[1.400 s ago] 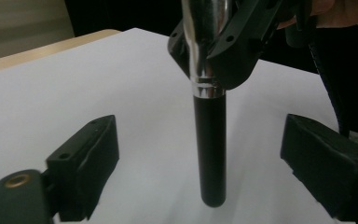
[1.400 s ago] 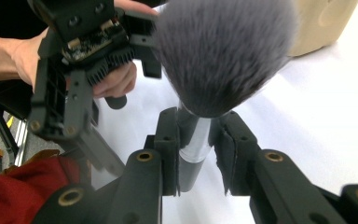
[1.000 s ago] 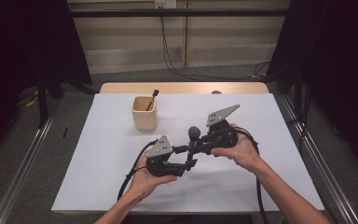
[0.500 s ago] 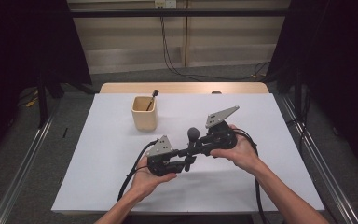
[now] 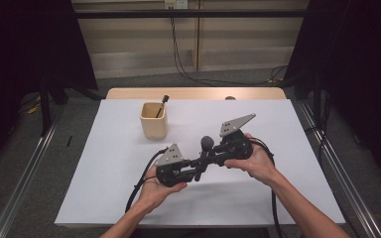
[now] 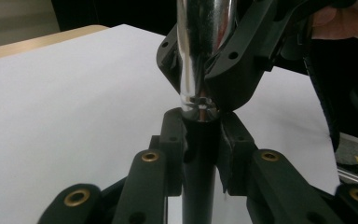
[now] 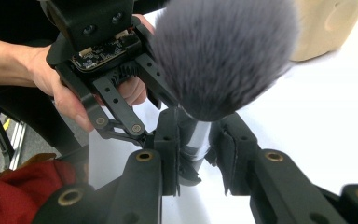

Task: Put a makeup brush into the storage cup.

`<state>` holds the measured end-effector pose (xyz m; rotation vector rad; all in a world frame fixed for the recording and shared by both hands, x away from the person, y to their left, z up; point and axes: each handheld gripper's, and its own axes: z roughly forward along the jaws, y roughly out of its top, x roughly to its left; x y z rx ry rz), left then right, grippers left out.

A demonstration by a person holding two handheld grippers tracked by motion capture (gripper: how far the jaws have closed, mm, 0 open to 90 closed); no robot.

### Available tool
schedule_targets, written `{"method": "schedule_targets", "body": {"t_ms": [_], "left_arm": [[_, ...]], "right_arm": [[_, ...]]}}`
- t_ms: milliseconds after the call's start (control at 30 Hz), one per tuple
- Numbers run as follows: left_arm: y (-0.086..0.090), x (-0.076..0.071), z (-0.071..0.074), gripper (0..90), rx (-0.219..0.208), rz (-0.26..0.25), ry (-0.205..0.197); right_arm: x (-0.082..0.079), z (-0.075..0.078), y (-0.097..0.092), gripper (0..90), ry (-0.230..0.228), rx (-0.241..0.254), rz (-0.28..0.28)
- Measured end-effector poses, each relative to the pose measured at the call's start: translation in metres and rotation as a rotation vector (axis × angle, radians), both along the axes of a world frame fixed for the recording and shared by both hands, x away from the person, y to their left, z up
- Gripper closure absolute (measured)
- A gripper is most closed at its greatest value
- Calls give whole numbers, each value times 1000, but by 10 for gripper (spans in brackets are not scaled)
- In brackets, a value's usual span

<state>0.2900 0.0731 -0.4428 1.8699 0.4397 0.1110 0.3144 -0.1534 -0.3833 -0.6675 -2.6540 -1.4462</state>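
Closing left gripper [image 5: 197, 171] jaws around brush [image 5: 205, 151] handle

We see a makeup brush [image 5: 204, 152] with a full, rounded head of dark grey bristles [image 7: 223, 56], a bright chrome ferrule [image 6: 204, 51] and a slim black handle [image 6: 199, 177]. It is held clear of the white surface [image 5: 104, 163], head tilted up and away from the person. The ferrule and the handle below it are each clamped.

White table [image 5: 104, 168], beige cup [image 5: 154, 121] holding what looks like a dark pen [image 5: 161, 105], wooden edge [image 5: 129, 93] behind.
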Motion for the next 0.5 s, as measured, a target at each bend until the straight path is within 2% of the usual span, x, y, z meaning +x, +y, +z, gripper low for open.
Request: {"method": "schedule_targets", "body": {"t_ms": [67,333,500], "left_arm": [[0,0,0,747,-10,-4,8],[0,1,0,747,0,-9,-1],[1,2,-1,747,6,-4,1]], "right_arm": [[0,0,-1,716,2,8,-2],[-2,-3,-1,702,-12,35,-12],[-6,-7,-2,620,-24,58,-19]]}}
